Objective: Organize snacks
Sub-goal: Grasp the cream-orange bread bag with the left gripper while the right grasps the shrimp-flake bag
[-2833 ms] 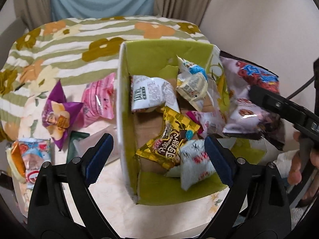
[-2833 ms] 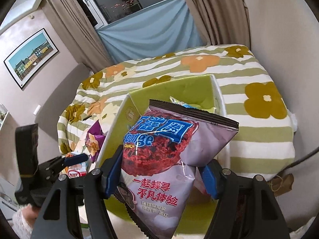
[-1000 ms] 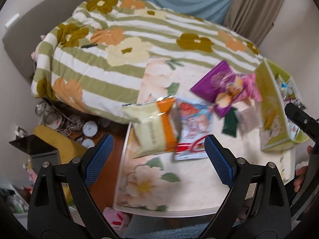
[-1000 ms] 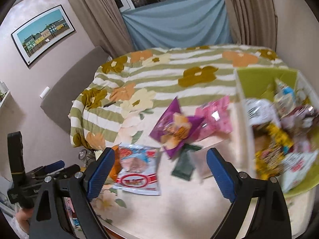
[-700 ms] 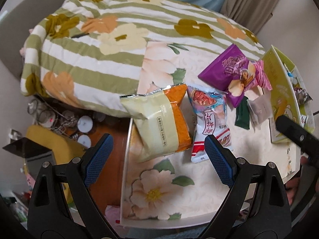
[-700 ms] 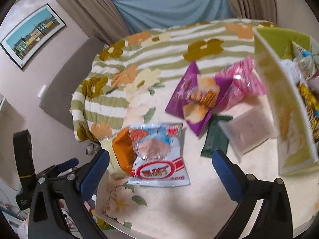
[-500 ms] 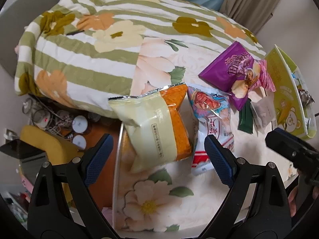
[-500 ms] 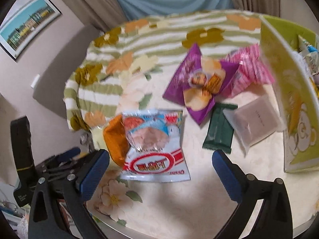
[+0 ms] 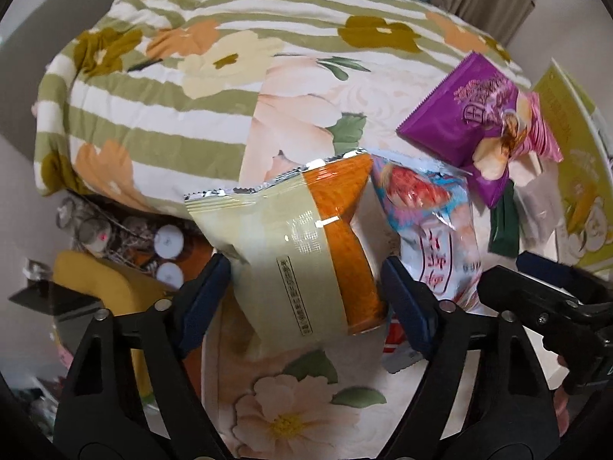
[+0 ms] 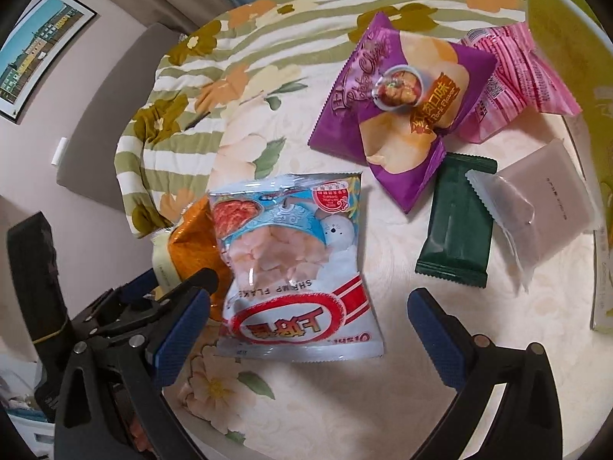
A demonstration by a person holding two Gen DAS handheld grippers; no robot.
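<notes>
A cream-and-orange snack bag (image 9: 299,253) lies at the table's left edge, partly overhanging it. My left gripper (image 9: 306,287) straddles it and its jaws are closing; the pads stand close to the bag's sides without visibly squeezing it. Right beside it lies a shrimp flakes bag (image 10: 291,268), blue, white and red. My right gripper (image 10: 306,326) hovers over that bag's near end, wide open, nothing gripped. The left gripper's fingers (image 10: 153,295) show at the left of the right wrist view, beside the orange bag (image 10: 191,245).
Farther back lie a purple chips bag (image 10: 398,88), a pink bag (image 10: 513,76), a dark green packet (image 10: 456,226) and a translucent pinkish packet (image 10: 544,199). The green box (image 10: 567,38) stands at the right. A floral blanket (image 9: 191,57) lies behind; floor clutter (image 9: 115,237) sits beyond the table's left edge.
The right gripper no longer holds the large bag it had over the box. Both grippers have moved left and sunk toward the table. The left jaws have narrowed around the cream-and-orange bag.
</notes>
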